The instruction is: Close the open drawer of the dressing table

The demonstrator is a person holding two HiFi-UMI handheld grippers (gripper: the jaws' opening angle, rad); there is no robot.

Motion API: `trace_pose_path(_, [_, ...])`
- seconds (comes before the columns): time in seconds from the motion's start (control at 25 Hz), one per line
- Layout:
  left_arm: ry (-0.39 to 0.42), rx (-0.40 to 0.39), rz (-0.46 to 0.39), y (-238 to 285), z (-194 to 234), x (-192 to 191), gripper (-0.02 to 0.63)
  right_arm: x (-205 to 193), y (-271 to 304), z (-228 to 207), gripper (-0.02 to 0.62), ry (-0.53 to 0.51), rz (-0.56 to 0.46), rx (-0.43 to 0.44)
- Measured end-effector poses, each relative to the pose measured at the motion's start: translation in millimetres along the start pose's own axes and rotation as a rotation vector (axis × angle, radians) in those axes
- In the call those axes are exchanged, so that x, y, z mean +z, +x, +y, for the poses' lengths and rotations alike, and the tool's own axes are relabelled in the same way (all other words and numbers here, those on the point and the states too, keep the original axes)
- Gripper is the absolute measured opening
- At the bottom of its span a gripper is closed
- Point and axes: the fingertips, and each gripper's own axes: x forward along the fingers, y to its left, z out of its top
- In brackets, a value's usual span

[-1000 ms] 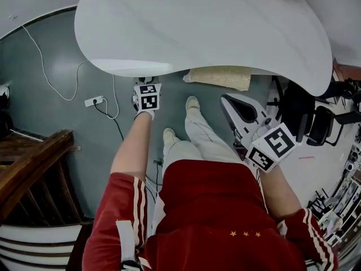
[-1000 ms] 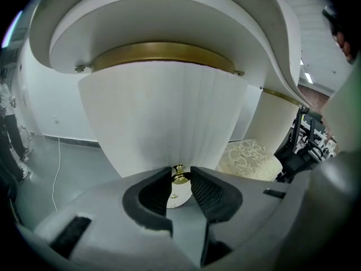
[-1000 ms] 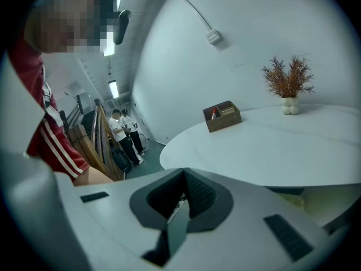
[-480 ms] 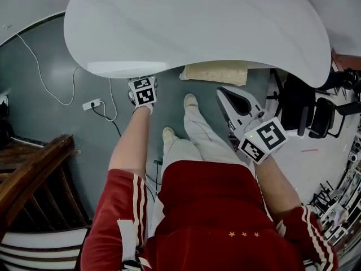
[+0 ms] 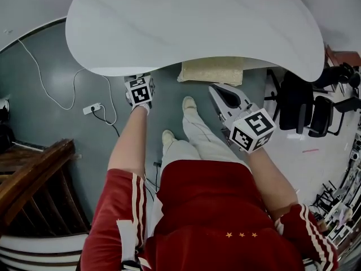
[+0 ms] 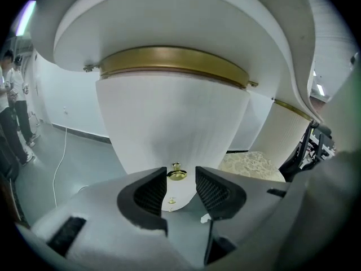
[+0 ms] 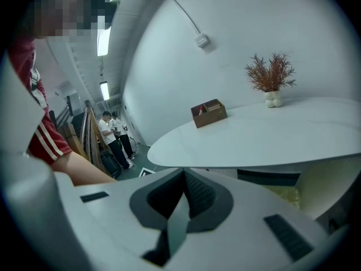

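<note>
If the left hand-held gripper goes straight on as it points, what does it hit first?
Most likely the small gold knob on the dressing table's white curved front. It shows in the gap between the jaws of the left hand-held gripper, which have just been opening. Its distance is unclear.

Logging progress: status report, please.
Left gripper just opening, small brass knob between jaws, ungripped. Right gripper shut, empty. White ribbed drawer front ahead; nothing blocking.
</note>
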Motion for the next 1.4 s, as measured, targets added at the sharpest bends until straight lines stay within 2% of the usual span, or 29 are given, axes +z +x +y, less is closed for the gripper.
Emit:
trace_pose_path(0.28, [0.032,-0.049,0.015,-60.6,-21.3,-11.6,0.149,1.2,-23.8,25.8,0.005,-0.032,0.012,0.03])
trace_pose_path(0.52, [-0.102,-0.036,-0.013,-138.1,7.3,-31.7,0.133,8.2,-36.4,52.4,0.005,-0.029,-0.01,0.04])
trace_pose_path(0.72, [-0.161,-0.053,-0.109,-214.8,25.7,-26.2,0.13,15.6,-45.8,83.9,0.005,-0.044,-0.026,0.052])
trace_pose_path(0.88, [-0.135,-0.088,-0.21,-270.2,31.3,8.3,0.124,27.1,-52.7,109.2,0.005,-0.076,-0.046,0.071])
trace_pose_path(1.04, [-0.085,-0.15,-0.32,-328.4,35.2,60.6,0.115,47.2,-71.7,124.3,0.005,-0.083,-0.105,0.058])
trace_pose_path(1.24, [-0.007,-0.167,-0.468,-405.8,44.5,138.4,0.115,91.7,-103.5,126.8,0.005,-0.131,-0.185,0.024])
trace_pose_path(1.4, [0.06,-0.195,-0.584,-469.7,27.3,192.5,0.113,132.5,-137.9,121.1,0.005,-0.139,-0.281,-0.025])
